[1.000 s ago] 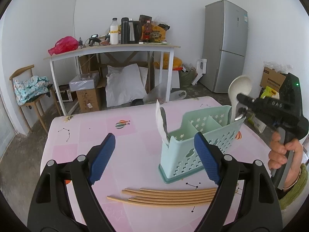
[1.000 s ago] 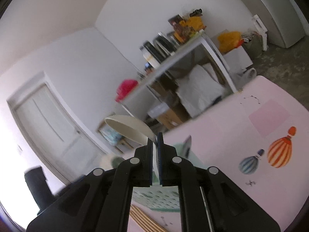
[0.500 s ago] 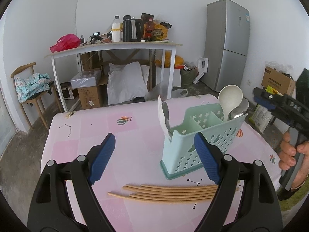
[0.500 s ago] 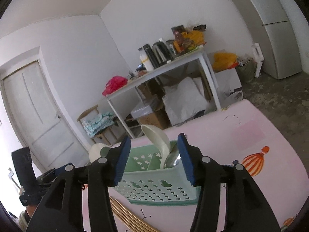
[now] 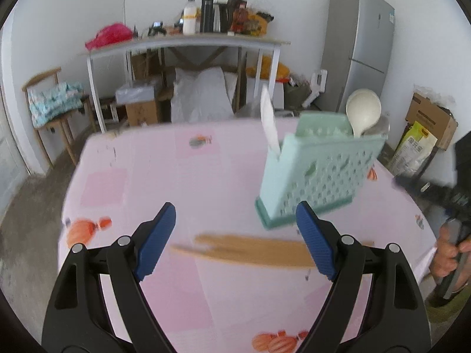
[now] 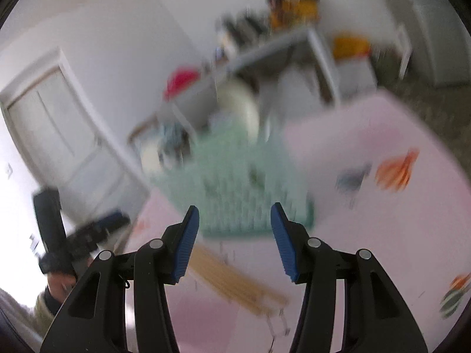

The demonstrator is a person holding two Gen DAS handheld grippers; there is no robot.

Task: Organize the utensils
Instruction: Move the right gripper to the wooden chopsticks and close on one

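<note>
A mint green utensil caddy [image 5: 321,170] stands on the pink table [image 5: 164,176]. A cream spoon [image 5: 362,111] sticks up from its right end and a white utensil [image 5: 269,120] from its left end. Several wooden chopsticks [image 5: 253,248] lie flat in front of it. My left gripper [image 5: 235,235] is open just above and around the chopsticks, gripping nothing. My right gripper [image 6: 234,241] is open and empty, facing the blurred caddy [image 6: 235,182], with the chopsticks [image 6: 235,282] below it.
A person's hand [image 5: 450,254] holds the right tool at the table's right edge. Beyond the table are a cluttered white side table [image 5: 188,41], a fridge [image 5: 359,47], a chair [image 5: 50,103] and boxes [image 5: 429,117]. Both views are motion-blurred.
The right gripper released the cream spoon into the caddy, opened and drew back. The left gripper dipped toward the chopsticks, still open.
</note>
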